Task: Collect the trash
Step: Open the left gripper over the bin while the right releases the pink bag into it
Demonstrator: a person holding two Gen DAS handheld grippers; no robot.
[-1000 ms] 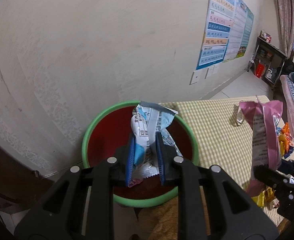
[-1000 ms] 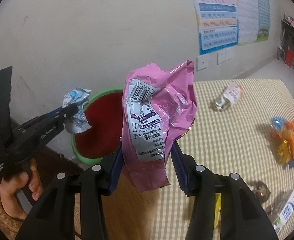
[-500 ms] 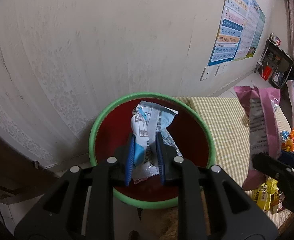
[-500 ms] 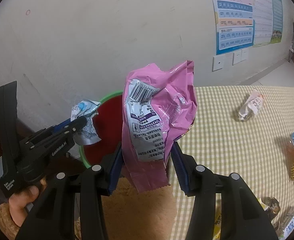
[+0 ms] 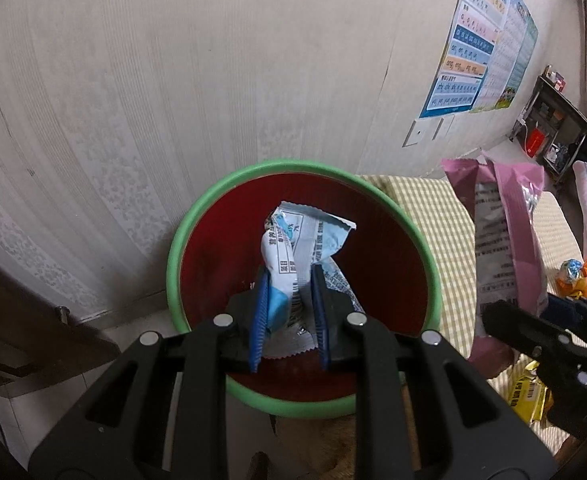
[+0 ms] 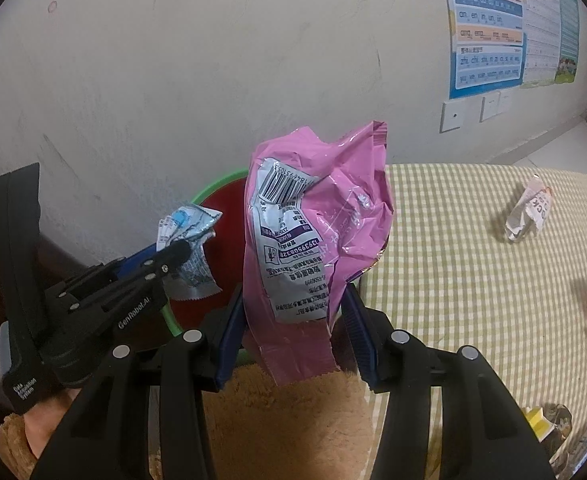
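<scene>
Closer now, the left gripper (image 5: 288, 312) hangs over the bin (image 5: 181, 240), clamping the wrapper (image 5: 293, 240); right gripper (image 6: 298, 330) pinches the pink bag (image 6: 333, 216). Nothing dropped, litter remains on the table (image 6: 473, 280).

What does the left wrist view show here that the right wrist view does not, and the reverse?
Only the left wrist view shows the whole red inside of the green-rimmed bin under the left gripper.

Only the right wrist view shows the crumpled white wrapper lying on the checked tablecloth.

Both show the blue-and-white wrapper clamped over the bin and the pink snack bag in the right gripper.
</scene>
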